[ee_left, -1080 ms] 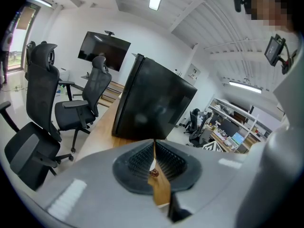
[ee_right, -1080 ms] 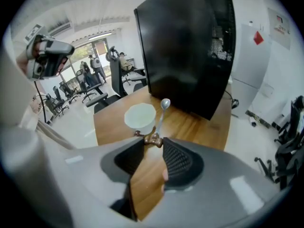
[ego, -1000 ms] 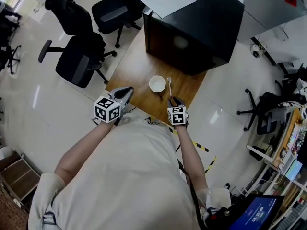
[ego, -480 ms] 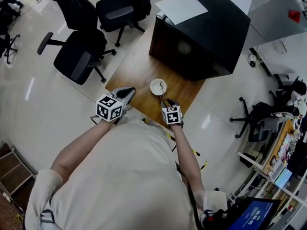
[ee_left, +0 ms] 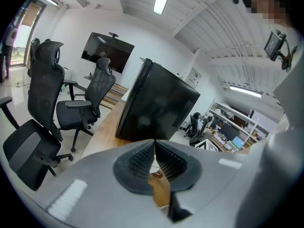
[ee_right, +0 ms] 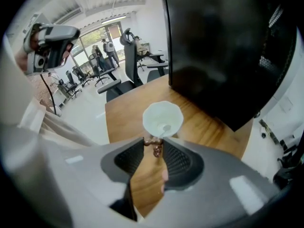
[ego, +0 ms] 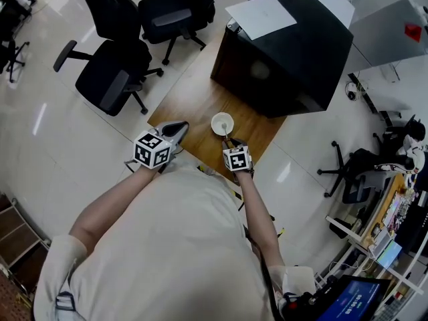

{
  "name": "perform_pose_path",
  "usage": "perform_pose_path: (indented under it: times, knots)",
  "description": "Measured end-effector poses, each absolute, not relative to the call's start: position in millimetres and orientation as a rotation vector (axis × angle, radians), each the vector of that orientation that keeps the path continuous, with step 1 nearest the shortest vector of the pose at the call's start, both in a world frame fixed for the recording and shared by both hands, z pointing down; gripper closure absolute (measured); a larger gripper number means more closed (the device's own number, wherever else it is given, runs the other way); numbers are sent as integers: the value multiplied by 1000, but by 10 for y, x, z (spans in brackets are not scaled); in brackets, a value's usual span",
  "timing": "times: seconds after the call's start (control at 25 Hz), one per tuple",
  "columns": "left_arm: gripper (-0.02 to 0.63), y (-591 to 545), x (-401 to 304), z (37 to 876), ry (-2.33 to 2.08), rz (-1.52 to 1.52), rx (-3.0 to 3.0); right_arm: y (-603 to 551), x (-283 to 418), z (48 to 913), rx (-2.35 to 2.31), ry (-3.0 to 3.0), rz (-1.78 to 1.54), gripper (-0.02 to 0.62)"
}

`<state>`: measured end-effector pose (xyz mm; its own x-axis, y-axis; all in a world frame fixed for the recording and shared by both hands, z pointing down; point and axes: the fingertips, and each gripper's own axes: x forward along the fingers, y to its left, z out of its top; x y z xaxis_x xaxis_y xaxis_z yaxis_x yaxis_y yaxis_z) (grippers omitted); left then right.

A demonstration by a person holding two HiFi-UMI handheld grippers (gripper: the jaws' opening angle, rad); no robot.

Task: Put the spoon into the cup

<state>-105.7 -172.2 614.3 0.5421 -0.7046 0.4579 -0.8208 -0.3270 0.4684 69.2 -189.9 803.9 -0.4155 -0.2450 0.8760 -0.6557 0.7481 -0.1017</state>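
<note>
A white scalloped cup (ego: 222,123) (ee_right: 163,118) stands on the wooden table (ego: 190,95) near its front edge. My right gripper (ego: 231,144) (ee_right: 155,145) points steeply down just in front of the cup and is shut on the spoon's copper-coloured handle end (ee_right: 155,147). The spoon (ego: 227,136) slants forward, and its silver bowl (ee_right: 166,128) lies inside the cup. At the table's front left corner my left gripper (ego: 178,128) (ee_left: 154,144) hangs shut, its fingertips touching, with nothing held.
A big black cabinet (ego: 287,45) with a sheet of paper (ego: 261,17) on top fills the table's far end, close behind the cup. Black office chairs (ego: 110,79) stand on the floor to the left. More desks and chairs are at the right.
My right gripper carried the spoon leftward from beside the cup to over it and tipped it, so the spoon's bowl now sits in the cup. The left gripper stayed put.
</note>
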Motion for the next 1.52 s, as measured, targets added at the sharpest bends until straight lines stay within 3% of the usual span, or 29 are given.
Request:
perform_pose_path:
  times: [1.2,1.36,1.52]
  knots:
    - [606,-1560,-1526,6115,-1260,181,2079,-1958,570,8287,742,-1949,643,465]
    - [606,-1521,-1603,6144,-1223,180,2088,-1994,591,8238,815,-1942,649,394]
    - [606,-1561,-1731,6077,-1179,190,2114,-2130,588,8023,941,-1967,643,383]
